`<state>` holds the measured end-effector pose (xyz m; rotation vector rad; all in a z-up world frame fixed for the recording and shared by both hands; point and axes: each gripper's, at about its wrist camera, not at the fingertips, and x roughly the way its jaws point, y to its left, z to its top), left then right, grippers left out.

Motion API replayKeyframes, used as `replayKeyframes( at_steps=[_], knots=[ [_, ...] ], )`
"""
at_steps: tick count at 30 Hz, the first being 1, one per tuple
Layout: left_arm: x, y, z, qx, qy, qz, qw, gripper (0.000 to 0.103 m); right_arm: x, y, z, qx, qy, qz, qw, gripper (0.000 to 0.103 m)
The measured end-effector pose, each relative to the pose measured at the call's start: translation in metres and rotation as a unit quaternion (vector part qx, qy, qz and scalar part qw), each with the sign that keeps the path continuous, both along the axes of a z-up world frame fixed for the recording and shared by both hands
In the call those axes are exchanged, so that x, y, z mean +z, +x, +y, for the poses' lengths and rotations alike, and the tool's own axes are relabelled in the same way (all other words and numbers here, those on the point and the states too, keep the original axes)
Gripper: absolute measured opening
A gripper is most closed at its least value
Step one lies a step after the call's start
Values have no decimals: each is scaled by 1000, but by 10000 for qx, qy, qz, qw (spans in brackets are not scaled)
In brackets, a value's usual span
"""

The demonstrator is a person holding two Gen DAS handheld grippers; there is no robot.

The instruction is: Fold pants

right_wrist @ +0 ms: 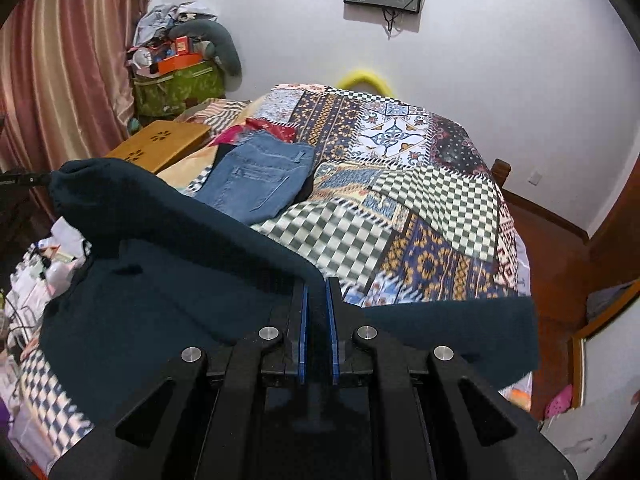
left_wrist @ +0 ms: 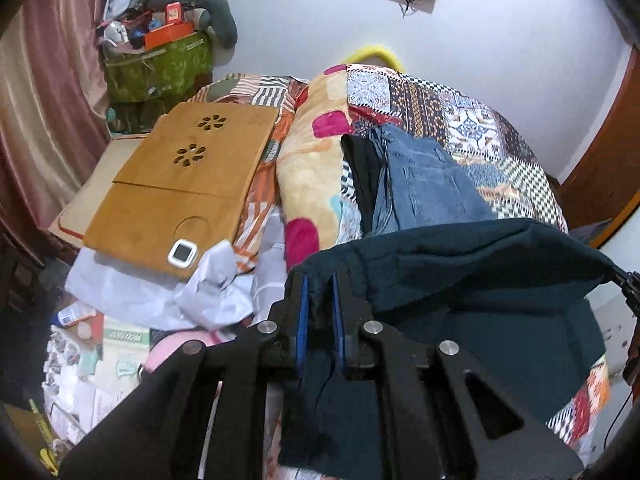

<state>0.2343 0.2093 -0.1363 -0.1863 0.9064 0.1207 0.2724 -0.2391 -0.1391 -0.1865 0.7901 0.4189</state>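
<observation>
Both sets of fingers are pinching cloth. The left gripper (left_wrist: 319, 280) has its blue pads clamped on one end of the dark teal pants (left_wrist: 460, 280), with fabric bunched between them and a loose strip hanging down. The right gripper (right_wrist: 316, 284) has its pads closed on the other end of the pants (right_wrist: 168, 280), a narrow slot of cloth showing between them.

The held edge runs from one gripper to the other, crosswise to both pairs of fingers, sagging a little in the middle. The rest of the pants hangs below and toward the person, lifted above the near part of the bed (right_wrist: 440, 200). Open quilt lies straight ahead of both grippers, so the coming move, as I judge it, is to carry the edge forward and lay the cloth down. Neither hand looks nearer; they must travel together.

Farther on, folded jeans (right_wrist: 260, 176) lie ahead and to the left, a pile to stay short of. A wooden tray (left_wrist: 188, 184) sits well left.
</observation>
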Motion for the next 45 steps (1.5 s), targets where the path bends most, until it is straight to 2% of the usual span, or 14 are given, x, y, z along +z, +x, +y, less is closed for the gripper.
replayKeyframes(
  at_steps=[2, 6, 15, 18, 19, 21, 22, 23, 29, 31, 34, 37, 40, 45],
  knots=[
    [-2, -16, -2, 17, 105, 11, 9999, 0, -5, -12, -2, 5, 14, 39, 10000, 7],
    [-9, -45, -2, 39, 125, -18, 9999, 0, -18, -36, -6, 27, 66, 175, 9998, 7],
    [-59, -74, -3, 94, -102, 497, 9987, 0, -59, -74, -6, 58, -9, 601, 9982, 7],
    [-72, -69, -7, 95, -141, 640, 9978, 6, -69, -83, -4, 57, -95, 699, 9975, 9],
    [-75, -66, -7, 121, -171, 692, 9974, 12, -71, -83, -4, 54, -128, 709, 9974, 10],
    [-82, -60, -4, 188, -225, 773, 9966, 31, -69, -86, -3, 28, -203, 695, 9974, 11],
    [-86, -56, -2, 257, -249, 810, 9961, 46, -66, -86, -4, 19, -243, 703, 9972, 13],
    [-88, -53, -1, 288, -255, 814, 9959, 55, -64, -87, -4, 15, -252, 711, 9972, 15],
    [-108, -34, 3, 356, -415, 941, 9941, 63, -36, -93, -21, -83, -77, 468, 9988, 49],
    [-121, -26, 4, 314, -580, 1083, 9919, 63, -29, -86, -27, -197, -57, 356, 9992, 58],
    [-142, -17, 3, 326, -719, 1403, 9870, 63, -28, -65, -37, -483, -51, 372, 9981, 58],
    [-166, -11, 2, 325, -1201, 1693, 9777, 62, -35, -43, -42, -734, 54, 503, 9960, 58],
    [-166, -9, -7, 208, -1228, 1634, 9787, 36, -49, -24, -42, -945, 3, 647, 9934, 58],
    [-142, -12, -28, 92, -398, 1434, 9888, 30, -79, -3, -51, -1375, -95, 1101, 9843, 58]
  ],
)
